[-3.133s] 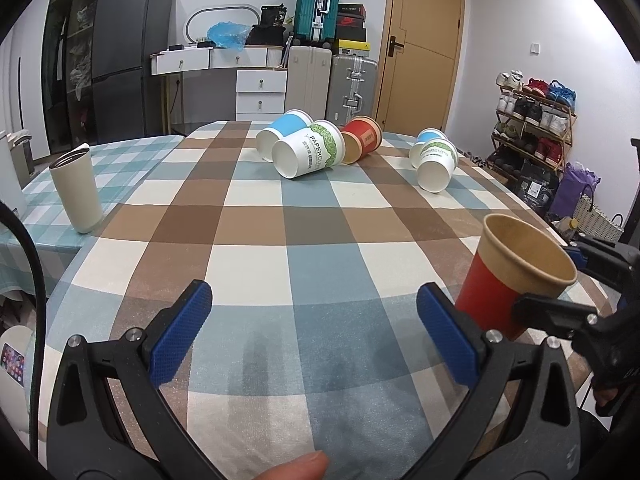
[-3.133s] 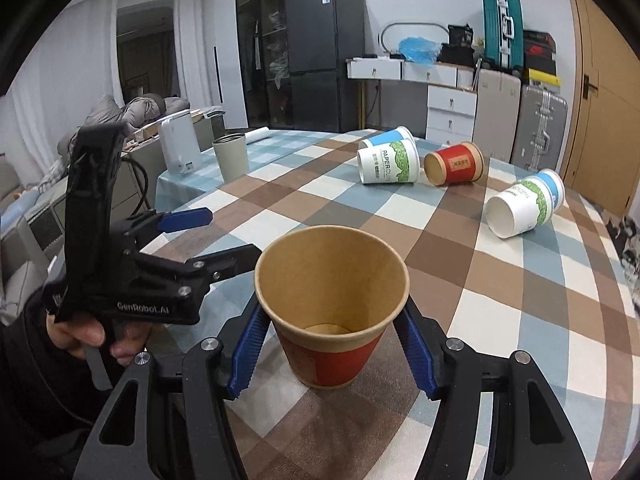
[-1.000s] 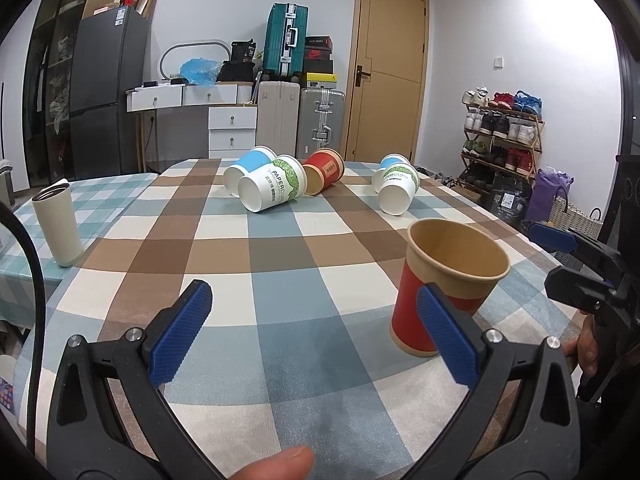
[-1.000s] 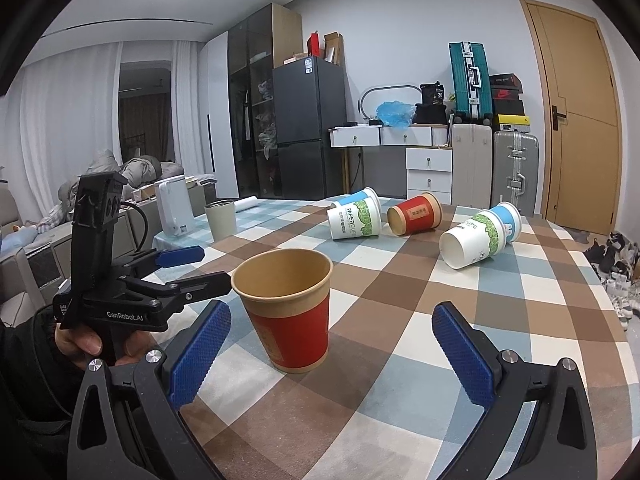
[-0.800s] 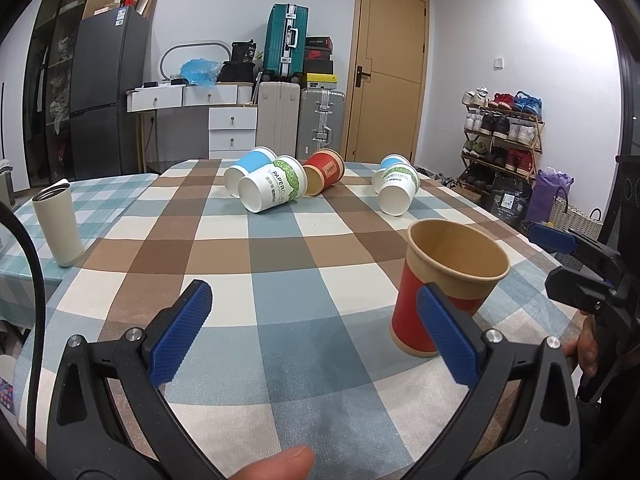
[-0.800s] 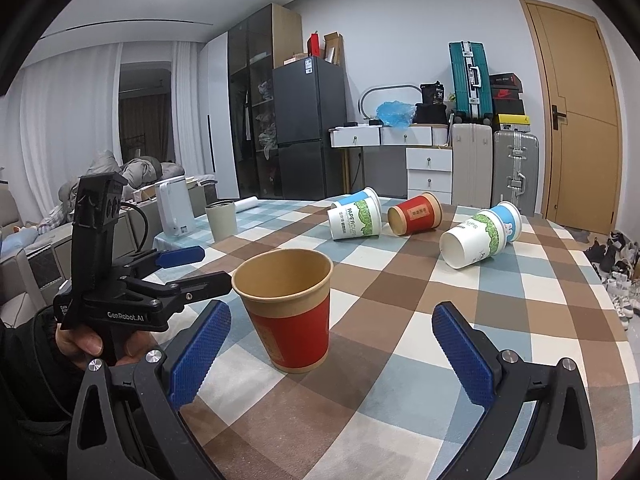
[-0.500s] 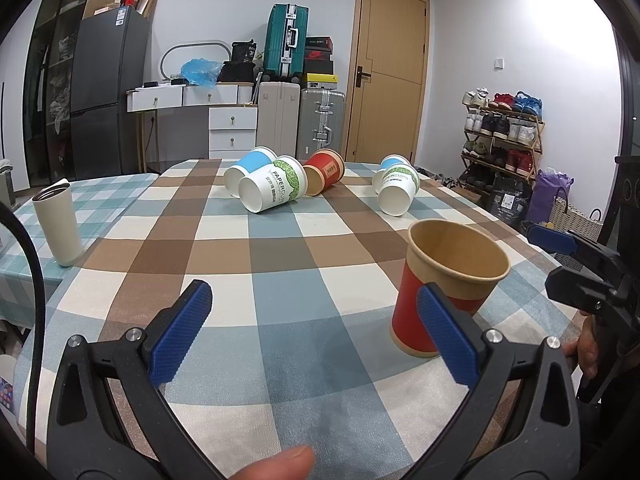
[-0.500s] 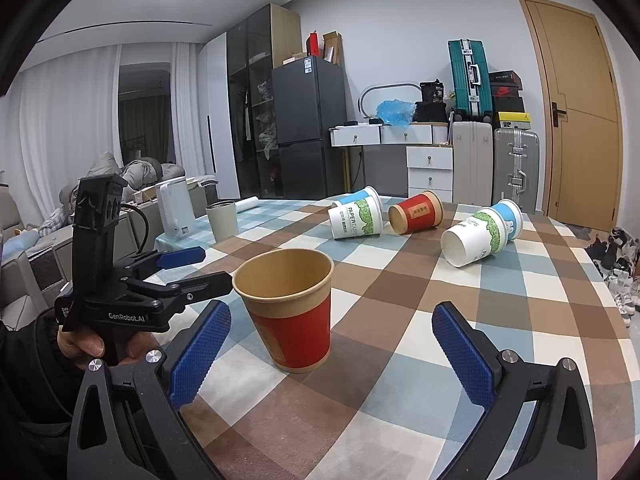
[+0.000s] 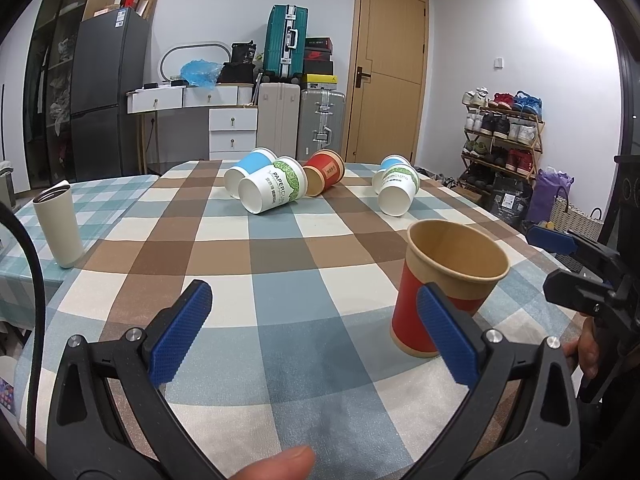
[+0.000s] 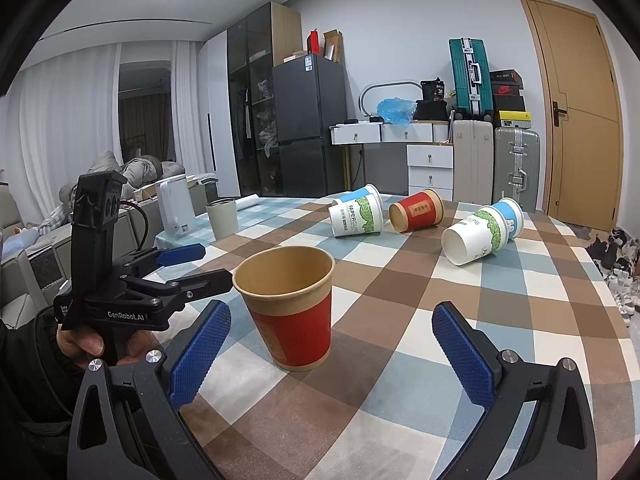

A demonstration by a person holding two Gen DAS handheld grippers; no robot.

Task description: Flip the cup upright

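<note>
"PAPERCUPS" is printed on the white and green cup (image 9: 274, 192) lying near the middle of the frame. "GenRobot.AI" is written in white on the left gripper (image 10: 182, 266), at the left side.

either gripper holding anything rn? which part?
Nothing held. Right gripper and left gripper are both open; the red cup stands upright on the table, untouched.
</note>
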